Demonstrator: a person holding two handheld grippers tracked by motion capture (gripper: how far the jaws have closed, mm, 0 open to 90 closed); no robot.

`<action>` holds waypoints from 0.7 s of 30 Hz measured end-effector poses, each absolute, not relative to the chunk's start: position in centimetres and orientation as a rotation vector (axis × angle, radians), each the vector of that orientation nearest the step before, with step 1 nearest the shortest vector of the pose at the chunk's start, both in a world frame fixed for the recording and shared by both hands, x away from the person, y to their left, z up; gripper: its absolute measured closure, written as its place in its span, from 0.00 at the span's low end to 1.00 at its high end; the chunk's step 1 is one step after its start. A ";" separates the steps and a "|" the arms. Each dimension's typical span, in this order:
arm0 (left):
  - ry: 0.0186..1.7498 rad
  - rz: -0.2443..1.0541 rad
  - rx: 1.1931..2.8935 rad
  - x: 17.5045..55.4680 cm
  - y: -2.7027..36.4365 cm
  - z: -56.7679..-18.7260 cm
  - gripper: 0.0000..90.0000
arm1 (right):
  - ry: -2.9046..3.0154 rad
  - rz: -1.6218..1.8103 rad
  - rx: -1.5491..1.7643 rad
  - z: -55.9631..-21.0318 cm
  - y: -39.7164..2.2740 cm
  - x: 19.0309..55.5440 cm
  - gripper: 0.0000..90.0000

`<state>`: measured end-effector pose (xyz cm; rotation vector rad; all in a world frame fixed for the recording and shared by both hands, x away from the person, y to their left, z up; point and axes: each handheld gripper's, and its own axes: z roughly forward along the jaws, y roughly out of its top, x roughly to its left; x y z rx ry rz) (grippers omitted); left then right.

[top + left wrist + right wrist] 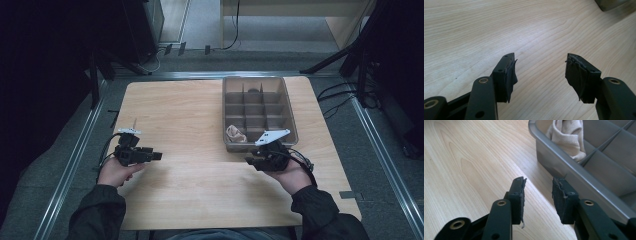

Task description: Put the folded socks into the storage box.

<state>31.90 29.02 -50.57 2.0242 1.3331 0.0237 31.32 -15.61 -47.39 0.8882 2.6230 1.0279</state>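
Note:
A grey divided tray (pixel 292 117) stands on the right half of the wooden table (pixel 185 115). A crumpled beige cloth (pixel 235 133) lies in its near left compartment, and in the right gripper view the cloth (pixel 569 135) lies just past the tray's wall (pixel 554 155). My right gripper (pixel 251 161) hovers just in front of the tray's near edge, with its jaws open and empty (pixel 537 185). At the table's left side my left gripper (pixel 157 156) points right, its jaws wide apart over bare wood (pixel 540 66).
A small dark item (pixel 253 90) sits in a far compartment of the tray. Beyond the table are metal rails, cables and stand legs on the floor. A person's dark sleeves come in from the bottom.

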 end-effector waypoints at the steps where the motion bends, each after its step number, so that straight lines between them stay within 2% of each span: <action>1: 1.333 0.024 2.024 31.8 28.9 -50.6 0.44 | 2.627 1.027 0.889 -47.6 -15.6 31.3 0.68; 21: 1.321 0.036 2.042 31.7 28.5 -50.7 0.44 | 2.654 1.066 0.864 -49.2 -14.9 31.0 0.59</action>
